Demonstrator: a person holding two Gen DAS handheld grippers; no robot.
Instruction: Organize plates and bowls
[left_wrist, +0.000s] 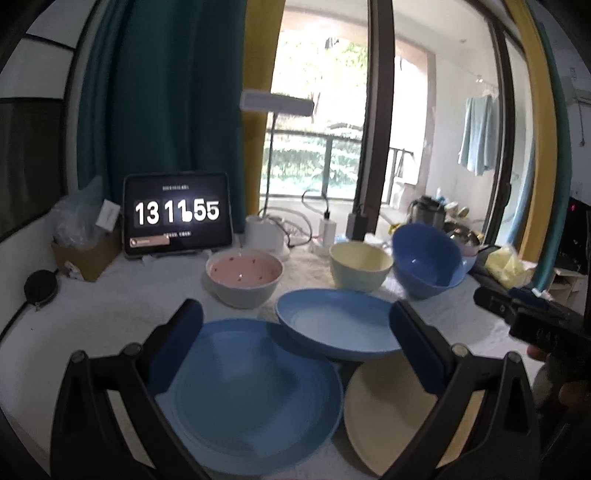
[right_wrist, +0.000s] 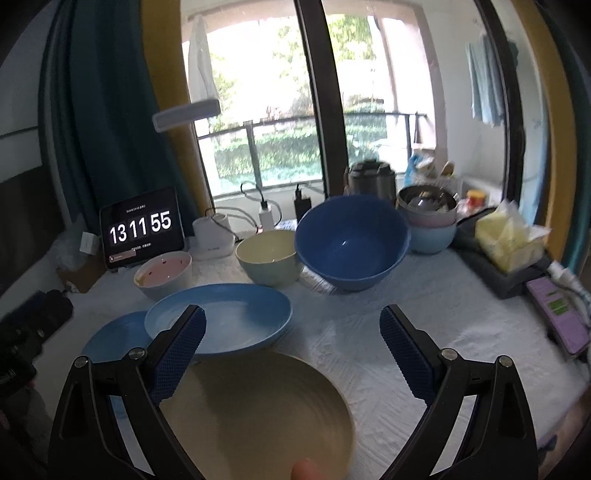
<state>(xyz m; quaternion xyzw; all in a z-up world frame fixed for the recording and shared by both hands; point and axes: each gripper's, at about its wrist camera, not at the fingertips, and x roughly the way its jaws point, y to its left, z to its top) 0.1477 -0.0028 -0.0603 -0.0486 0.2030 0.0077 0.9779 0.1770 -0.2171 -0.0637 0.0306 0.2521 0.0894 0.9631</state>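
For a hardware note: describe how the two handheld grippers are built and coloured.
The left gripper and the right gripper look alike: two black plastic arms in a V, each with silver round pivot bolts, ending in dark blue pads. The right one's pads show a fine diamond-grid texture. No cables or sleeves are visible on either gripper.

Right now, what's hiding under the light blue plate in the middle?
The light blue plate rests tilted on the edge of the darker blue plate, covering part of that rim. Beneath its far side, only the white tablecloth shows; anything further underneath is hidden.
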